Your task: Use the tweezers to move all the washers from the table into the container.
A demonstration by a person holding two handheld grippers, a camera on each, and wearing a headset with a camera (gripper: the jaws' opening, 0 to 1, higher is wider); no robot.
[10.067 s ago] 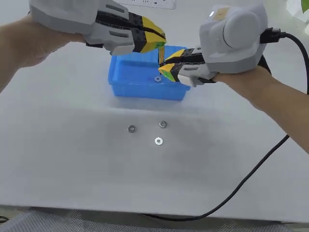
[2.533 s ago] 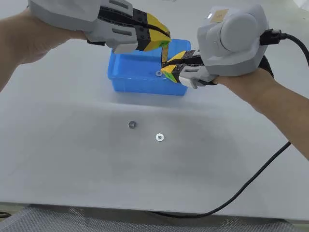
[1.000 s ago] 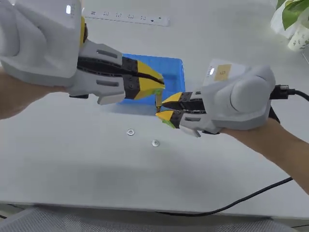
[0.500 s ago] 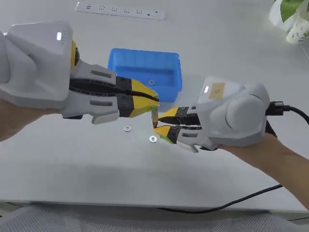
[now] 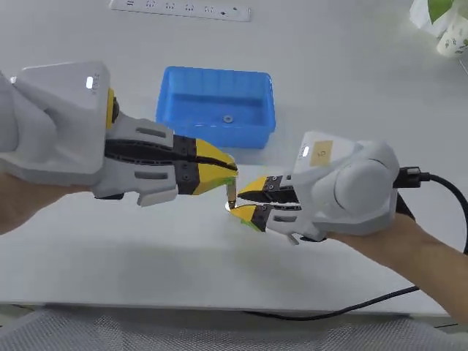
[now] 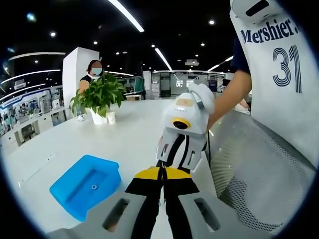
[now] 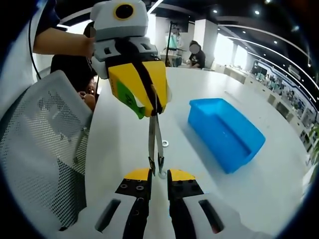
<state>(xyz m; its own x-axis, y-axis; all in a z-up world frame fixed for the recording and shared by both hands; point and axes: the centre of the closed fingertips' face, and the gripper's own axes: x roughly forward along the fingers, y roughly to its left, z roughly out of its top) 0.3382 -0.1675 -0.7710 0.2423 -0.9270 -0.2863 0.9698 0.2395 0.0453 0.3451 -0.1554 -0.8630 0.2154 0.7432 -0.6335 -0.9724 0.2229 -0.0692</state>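
both jaws of the left gripper (image 5: 223,170) are clamped on the top of the tweezers (image 5: 230,193), which hang point-down from the yellow tips at frame centre in the head view. in the right gripper view the same left gripper (image 7: 134,74) comes in from the top and the tweezers (image 7: 155,142) run down toward the bottom centre, their two legs slightly apart at the tips. right gripper (image 7: 159,174) jaws are parted, the tweezers tips sitting at the gap between them; contact with the legs can't be told. in the head view the right gripper (image 5: 245,199) sits right of centre, its jaws pointing left at the tweezers with a gap showing. one table washer (image 7: 165,143) lies on the white table (image 7: 124,144) just right of the tweezers legs, mid-frame; something small and ring-like right at the tips is too unclear to call. blue container (image 5: 216,106) sits upper centre in the head view, well apart from the grippers, with one container washer (image 5: 228,118) on its floor; the left gripper view has the container (image 6: 87,186) lower left. further out: power strip (image 5: 179,9) at top edge, cable (image 5: 439,190) at right, plant (image 6: 99,97) upper left in the left gripper view, mesh chair (image 7: 45,144) at left in the right gripper view.
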